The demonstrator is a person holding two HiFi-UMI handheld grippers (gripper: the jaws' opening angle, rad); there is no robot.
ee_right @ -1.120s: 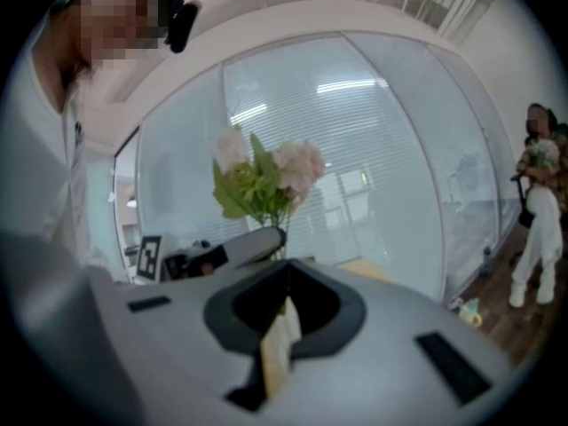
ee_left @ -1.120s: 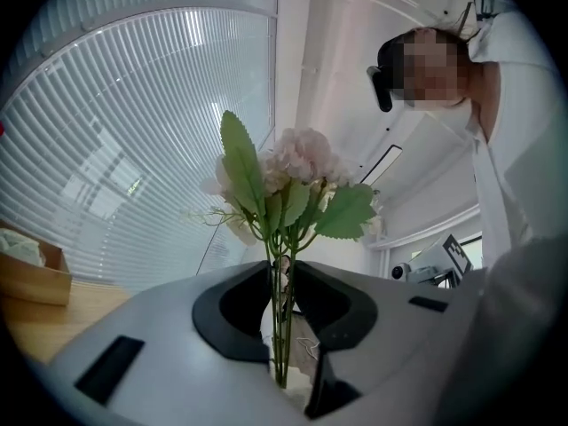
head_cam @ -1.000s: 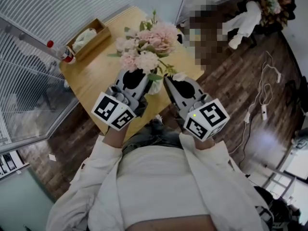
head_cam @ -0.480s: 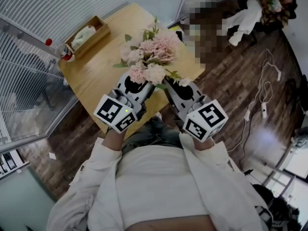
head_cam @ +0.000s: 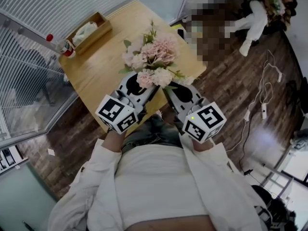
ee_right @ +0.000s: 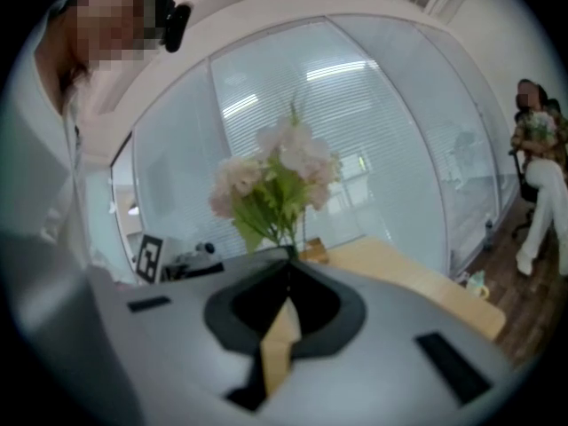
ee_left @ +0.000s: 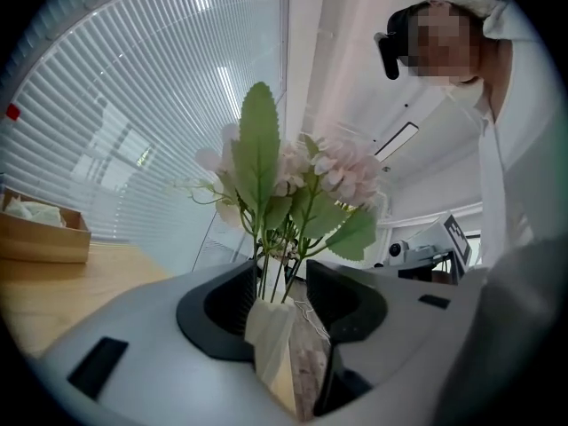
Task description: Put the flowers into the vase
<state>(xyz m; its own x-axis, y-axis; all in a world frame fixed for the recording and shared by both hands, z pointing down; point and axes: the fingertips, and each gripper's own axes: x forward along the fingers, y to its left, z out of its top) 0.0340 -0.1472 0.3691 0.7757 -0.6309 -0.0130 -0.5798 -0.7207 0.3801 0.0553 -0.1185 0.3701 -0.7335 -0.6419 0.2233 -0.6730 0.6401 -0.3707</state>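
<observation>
The flowers have sunk lower. My left gripper is opening off the stems, which seem to enter the white vase. My right gripper looks pinched on the stem base. I judge the flowers nearly seated.

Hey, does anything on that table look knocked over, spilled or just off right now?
Nothing stands out. The flowers stand upright, their stems running into what looks like a pale vase between the left gripper's opening jaws. The wooden box sits flat on the table, and nothing is spilled.
</observation>
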